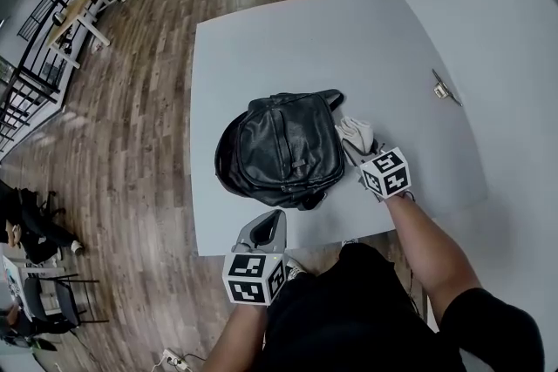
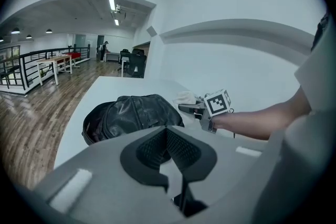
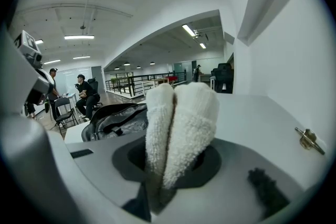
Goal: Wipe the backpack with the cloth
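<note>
Centre of the head view, on the grey table [image 1: 288,48]: 1 black backpack [image 1: 283,151], lying flat with a broad side up, presumably so it can be wiped.

Just right of it: 1 white cloth [image 1: 354,132], bunched into 2 lobes and pinched fast in the right gripper [image 1: 361,152]. I cannot tell whether it touches the bag.

Lower centre, by the table's near edge: left gripper [image 1: 271,220], jaws together, empty, likely kept back to steady the bag.
</note>
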{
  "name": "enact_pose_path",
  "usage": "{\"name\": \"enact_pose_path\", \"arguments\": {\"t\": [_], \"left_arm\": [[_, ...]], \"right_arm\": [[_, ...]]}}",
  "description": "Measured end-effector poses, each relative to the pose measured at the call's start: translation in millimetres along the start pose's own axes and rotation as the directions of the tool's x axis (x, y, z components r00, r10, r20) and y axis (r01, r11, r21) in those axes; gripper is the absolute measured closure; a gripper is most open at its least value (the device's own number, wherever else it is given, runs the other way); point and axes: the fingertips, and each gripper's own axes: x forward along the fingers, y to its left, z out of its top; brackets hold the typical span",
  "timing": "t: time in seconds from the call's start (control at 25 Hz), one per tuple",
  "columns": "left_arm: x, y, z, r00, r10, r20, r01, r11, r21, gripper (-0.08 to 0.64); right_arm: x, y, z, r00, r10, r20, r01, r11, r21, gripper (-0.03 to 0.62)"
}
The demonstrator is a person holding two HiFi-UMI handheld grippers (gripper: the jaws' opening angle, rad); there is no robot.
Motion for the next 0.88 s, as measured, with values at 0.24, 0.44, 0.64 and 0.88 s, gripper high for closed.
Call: {"name": "enact_pose_path", "arguments": {"t": [0.24, 0.44, 0.64, 0.88], "left_arm": [[-15.8, 4.9, -5.3, 0.999, -0.036, 0.008, 0.036, 0.999, 0.021, 0.552], [-29.8, 11.4, -7.9, 0.998, -0.059, 0.025, 0.058, 0.998, 0.036, 0.552], [-39.7, 19.2, -14.8, 0.996, -0.082, 0.030, 0.080, 0.996, 0.045, 0.552], [-55.6, 26.9, -22.2, 0.994, -0.103, 0.037, 0.101, 0.993, 0.057, 0.552]], "right_arm": [[-22.1, 19.4, -13.8, 0.997, -0.073, -0.041, 0.074, 0.997, 0.024, 0.505], [-37.1, 35.5, -22.8, 0.991, -0.123, -0.057, 0.125, 0.991, 0.040, 0.505], [-44.6, 53.9, -25.3, 0.987, -0.147, -0.060, 0.149, 0.988, 0.036, 0.505], [-50.5, 76.6, -25.5, 0.983, -0.171, -0.059, 0.174, 0.984, 0.038, 0.506]]}}
